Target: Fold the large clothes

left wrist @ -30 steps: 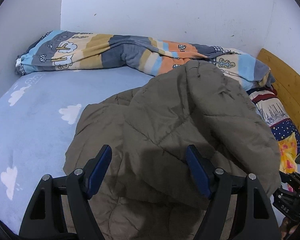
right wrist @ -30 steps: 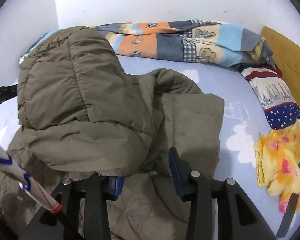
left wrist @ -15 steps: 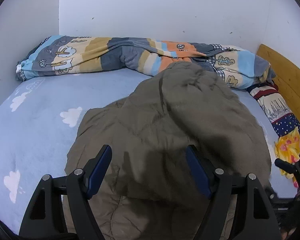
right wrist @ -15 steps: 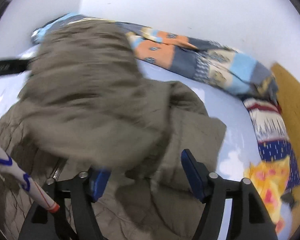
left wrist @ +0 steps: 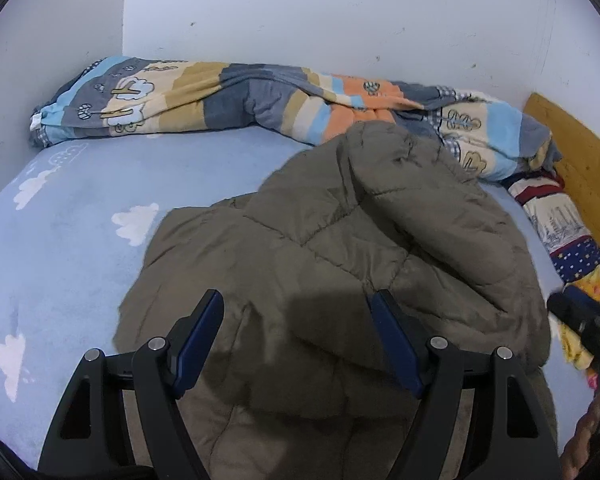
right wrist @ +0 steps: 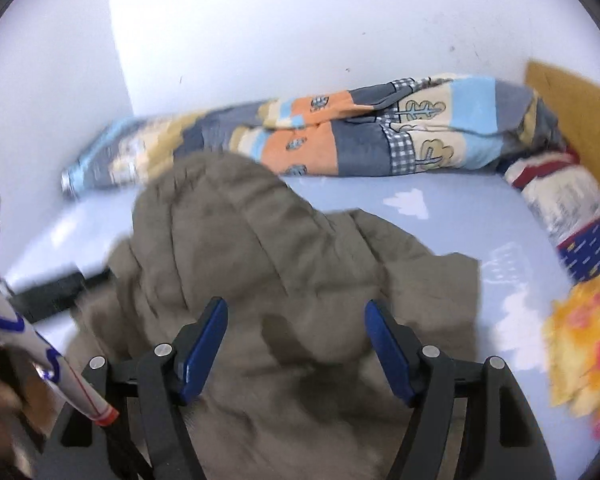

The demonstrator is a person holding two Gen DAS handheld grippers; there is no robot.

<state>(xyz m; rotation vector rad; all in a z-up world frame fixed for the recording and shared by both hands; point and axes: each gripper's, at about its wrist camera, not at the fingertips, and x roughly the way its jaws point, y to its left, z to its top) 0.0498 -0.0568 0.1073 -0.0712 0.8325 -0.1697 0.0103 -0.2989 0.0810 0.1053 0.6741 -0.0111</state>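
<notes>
An olive-brown quilted jacket (left wrist: 340, 264) is seen heaped on a bed covered by a pale blue sheet (left wrist: 68, 248) printed with white clouds; one part of the jacket is folded over the rest, so that a thick rounded layer lies on top. The left gripper (left wrist: 298, 332) is held above the near edge of the jacket, its blue-padded fingers (left wrist: 196, 344) spread wide apart, and nothing is clamped between them; only the jacket fabric is seen beneath the gap. The right gripper (right wrist: 296, 340) is likewise held over the jacket (right wrist: 284, 272), with its fingers (right wrist: 388, 352) released and standing well apart, no cloth being pinched by the pads. The right wrist view is blurred. A striped patchwork quilt (left wrist: 260, 96) is bunched along the white wall (left wrist: 320, 12) at the far side of the bed. A patterned pillow (left wrist: 560, 220) and a yellow flowered cloth (right wrist: 584, 340) lie to the right, beside a wooden headboard (left wrist: 580, 160). A white stick with blue markings and a red tip (right wrist: 52, 368) is seen at the lower left of the right wrist view.
</notes>
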